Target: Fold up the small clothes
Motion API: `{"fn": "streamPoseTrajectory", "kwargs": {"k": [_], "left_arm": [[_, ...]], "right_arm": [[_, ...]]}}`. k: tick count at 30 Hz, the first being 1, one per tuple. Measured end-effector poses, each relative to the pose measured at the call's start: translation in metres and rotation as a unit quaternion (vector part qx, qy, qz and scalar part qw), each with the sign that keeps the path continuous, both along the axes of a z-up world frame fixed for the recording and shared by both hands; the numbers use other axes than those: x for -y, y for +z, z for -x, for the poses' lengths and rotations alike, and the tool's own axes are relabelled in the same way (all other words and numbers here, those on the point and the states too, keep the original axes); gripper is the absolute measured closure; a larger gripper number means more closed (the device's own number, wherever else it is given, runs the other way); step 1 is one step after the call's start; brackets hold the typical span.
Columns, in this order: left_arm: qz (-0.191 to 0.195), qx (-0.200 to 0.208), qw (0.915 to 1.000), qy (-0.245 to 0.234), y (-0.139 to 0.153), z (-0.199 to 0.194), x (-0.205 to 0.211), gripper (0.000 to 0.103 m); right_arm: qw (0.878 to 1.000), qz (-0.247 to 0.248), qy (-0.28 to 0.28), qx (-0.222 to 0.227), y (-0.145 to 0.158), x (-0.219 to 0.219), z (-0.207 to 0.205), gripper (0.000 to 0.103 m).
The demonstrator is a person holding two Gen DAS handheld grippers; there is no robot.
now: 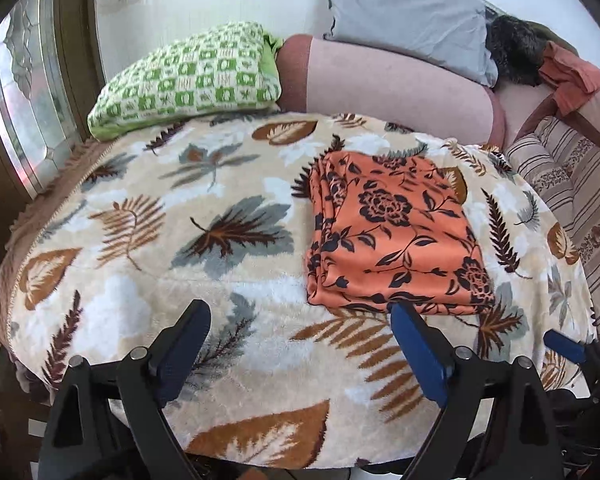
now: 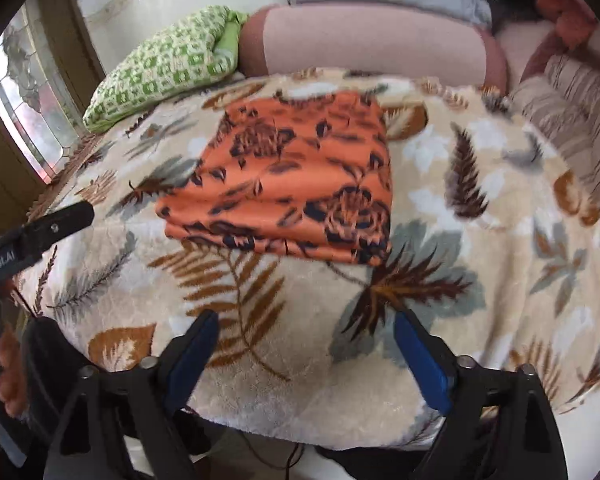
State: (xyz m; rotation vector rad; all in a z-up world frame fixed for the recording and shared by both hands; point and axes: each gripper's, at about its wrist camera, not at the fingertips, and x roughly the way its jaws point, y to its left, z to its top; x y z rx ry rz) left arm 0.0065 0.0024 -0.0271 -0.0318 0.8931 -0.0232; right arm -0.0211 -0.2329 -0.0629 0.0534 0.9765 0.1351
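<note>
An orange cloth with black flowers (image 1: 396, 232) lies folded into a neat rectangle on the leaf-patterned blanket (image 1: 148, 240). In the right wrist view the folded cloth (image 2: 292, 176) lies ahead of me on the blanket (image 2: 460, 200). My left gripper (image 1: 300, 312) is open and empty, hovering near the blanket's front edge just short of the cloth. My right gripper (image 2: 306, 322) is open and empty, a little back from the cloth's near edge. The right gripper's finger (image 1: 564, 346) shows at the right in the left view; the left gripper's finger (image 2: 56, 222) shows at the left in the right view.
A green and white checked pillow (image 1: 188, 76) lies at the back left. A pink bolster (image 1: 392, 80) and a grey pillow (image 1: 408, 12) lie at the back. A striped cushion (image 1: 572, 184) sits to the right. A window (image 1: 24, 92) is at the left.
</note>
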Motion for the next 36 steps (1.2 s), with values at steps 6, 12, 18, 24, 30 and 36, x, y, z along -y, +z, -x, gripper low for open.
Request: {"fn": "streamPoseTrajectory", "kwargs": {"k": [6, 12, 18, 24, 30, 36], "left_arm": [[-0.028, 0.007, 0.9996, 0.000, 0.018, 0.005, 0.009, 0.011], [-0.034, 0.026, 0.9990, -0.014, 0.031, 0.013, 0.020, 0.011], [-0.049, 0.034, 0.9979, -0.024, 0.037, 0.015, 0.031, 0.011], [-0.060, 0.042, 0.9968, -0.032, 0.039, 0.011, 0.038, 0.011], [-0.043, 0.037, 0.9974, -0.043, 0.036, 0.001, 0.041, 0.011], [-0.043, 0.041, 0.9972, -0.044, 0.036, -0.007, 0.044, 0.007]], "right_arm": [[1.000, 0.007, -0.003, 0.026, 0.022, -0.006, 0.007, 0.004], [0.999, 0.010, -0.007, 0.035, 0.031, -0.006, 0.010, 0.004], [0.999, 0.015, -0.010, 0.050, 0.043, -0.003, 0.005, 0.004], [0.999, 0.009, -0.012, 0.049, 0.044, -0.001, -0.003, 0.004], [0.999, 0.005, -0.011, 0.044, 0.040, -0.002, -0.010, 0.004], [0.999, 0.002, -0.015, 0.040, 0.038, 0.001, -0.018, 0.004]]}}
